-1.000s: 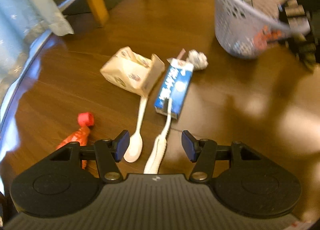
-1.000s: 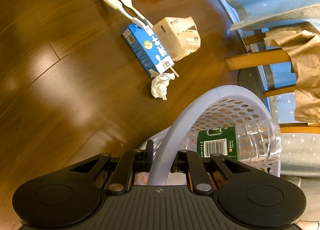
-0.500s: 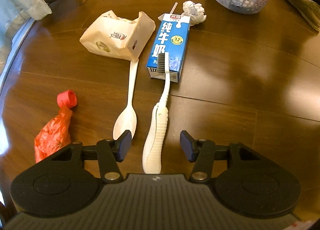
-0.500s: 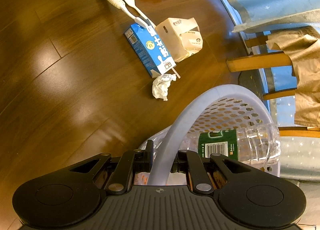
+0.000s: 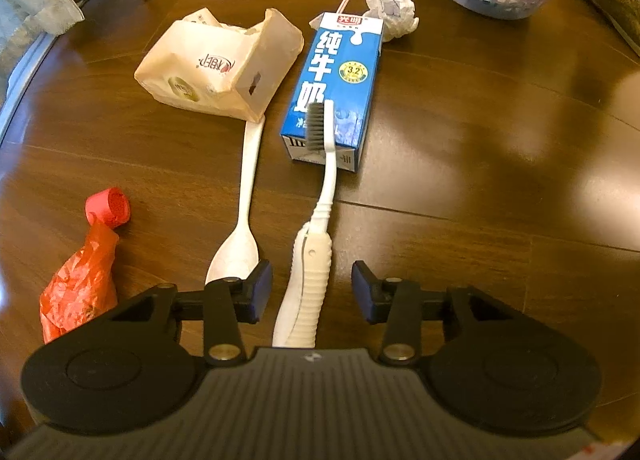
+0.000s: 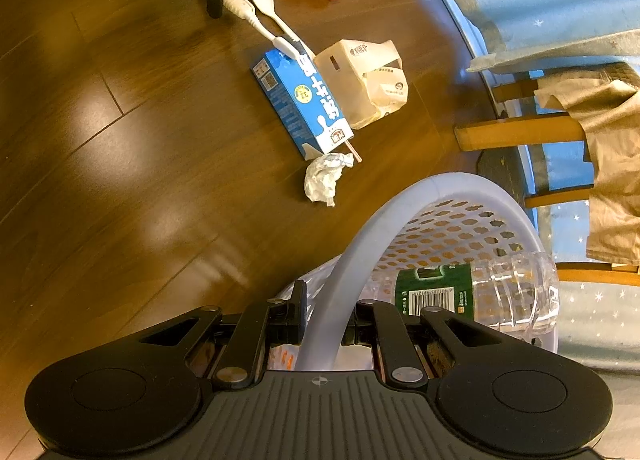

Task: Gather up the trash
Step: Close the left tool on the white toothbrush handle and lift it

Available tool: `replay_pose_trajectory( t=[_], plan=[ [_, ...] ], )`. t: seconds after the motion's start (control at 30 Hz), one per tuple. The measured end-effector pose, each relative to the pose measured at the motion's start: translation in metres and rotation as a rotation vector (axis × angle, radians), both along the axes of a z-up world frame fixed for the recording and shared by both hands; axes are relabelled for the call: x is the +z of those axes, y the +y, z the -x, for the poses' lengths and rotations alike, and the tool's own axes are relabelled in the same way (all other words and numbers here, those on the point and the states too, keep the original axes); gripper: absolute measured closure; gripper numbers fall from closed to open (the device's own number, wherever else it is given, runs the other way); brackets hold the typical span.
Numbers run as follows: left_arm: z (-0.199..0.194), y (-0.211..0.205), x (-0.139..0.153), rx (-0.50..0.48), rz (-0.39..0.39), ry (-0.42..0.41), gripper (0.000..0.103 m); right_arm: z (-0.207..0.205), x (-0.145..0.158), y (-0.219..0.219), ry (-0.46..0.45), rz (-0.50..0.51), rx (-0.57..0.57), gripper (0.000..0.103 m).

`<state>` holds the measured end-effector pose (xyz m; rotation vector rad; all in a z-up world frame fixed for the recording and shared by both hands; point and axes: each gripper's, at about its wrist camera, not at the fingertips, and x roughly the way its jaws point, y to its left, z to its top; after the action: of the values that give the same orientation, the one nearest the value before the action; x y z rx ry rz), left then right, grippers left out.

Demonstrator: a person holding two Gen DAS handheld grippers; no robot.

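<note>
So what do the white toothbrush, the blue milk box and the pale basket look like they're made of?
White toothbrush: likely glossy plastic, with a ribbed, probably rubbery grip and dark bristles. Blue milk box: coated printed carton, going by its folded edges and slight sheen. Pale lilac basket: moulded plastic, smooth rim above a perforated wall.
</note>
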<state>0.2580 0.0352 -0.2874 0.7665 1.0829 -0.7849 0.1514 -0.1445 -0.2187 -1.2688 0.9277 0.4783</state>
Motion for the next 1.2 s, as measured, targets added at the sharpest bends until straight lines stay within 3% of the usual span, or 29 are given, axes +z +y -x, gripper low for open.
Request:
replay_pose_trajectory(
  t=[0.37,0.67,0.97,1.2],
  plan=[
    [-0.003,0.003,-0.006,0.001,-0.021,-0.011,0.084,0.0,0.0,0.002,0.0,0.0,0.0,0.093],
    [0.0,0.003,0.002,-0.007,-0.015,-0.003,0.086,-0.001,0.001,0.003,0.0,-0.001,0.002,0.093],
    [0.003,0.002,0.031,0.01,0.003,0.0,0.086,0.002,0.0,0.002,-0.005,-0.001,0.019,0.093],
    [0.015,-0.003,0.076,0.018,0.033,-0.017,0.086,0.002,-0.001,0.003,-0.006,-0.002,0.029,0.093]
  ],
)
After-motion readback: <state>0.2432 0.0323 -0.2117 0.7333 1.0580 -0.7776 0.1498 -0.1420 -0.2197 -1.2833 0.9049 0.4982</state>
